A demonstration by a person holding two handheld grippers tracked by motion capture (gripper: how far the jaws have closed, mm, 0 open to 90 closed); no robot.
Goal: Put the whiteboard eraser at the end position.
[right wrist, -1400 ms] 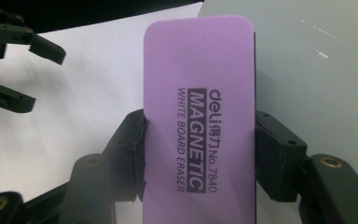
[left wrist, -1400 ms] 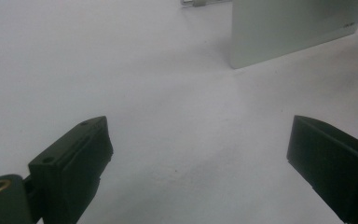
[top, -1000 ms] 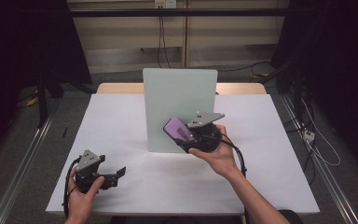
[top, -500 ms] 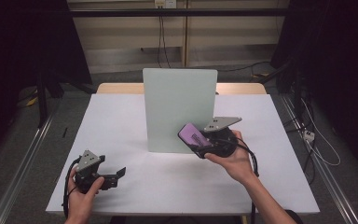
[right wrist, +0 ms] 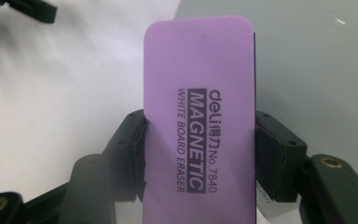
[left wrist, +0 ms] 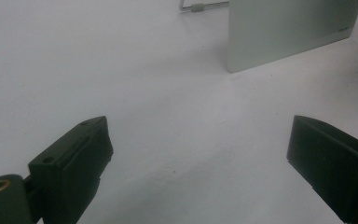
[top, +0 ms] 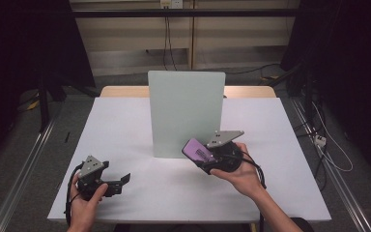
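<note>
A purple magnetic whiteboard eraser [right wrist: 199, 116] is clamped between the black jaws of my right gripper [right wrist: 199, 154], its printed label facing the camera. In the high view that right gripper [top: 207, 159] holds the eraser [top: 199, 151] just off the lower right corner of a pale upright board [top: 186, 113] standing mid-table. My left gripper [top: 121, 180] rests near the table's front left edge, held by a hand, pointing right. In its own view the left gripper [left wrist: 200, 158] is open over the bare white tabletop, with the board [left wrist: 289, 30] at upper right.
The white table [top: 125, 125] has a wooden strip [top: 125, 91] along its far edge. Dark curtains and cables on the floor surround it. A cable trails from the right gripper across the person's wrist.
My right gripper has carried the eraser rightward and slightly down, from in front of the board's face to its lower right corner. The left gripper has stayed put.
</note>
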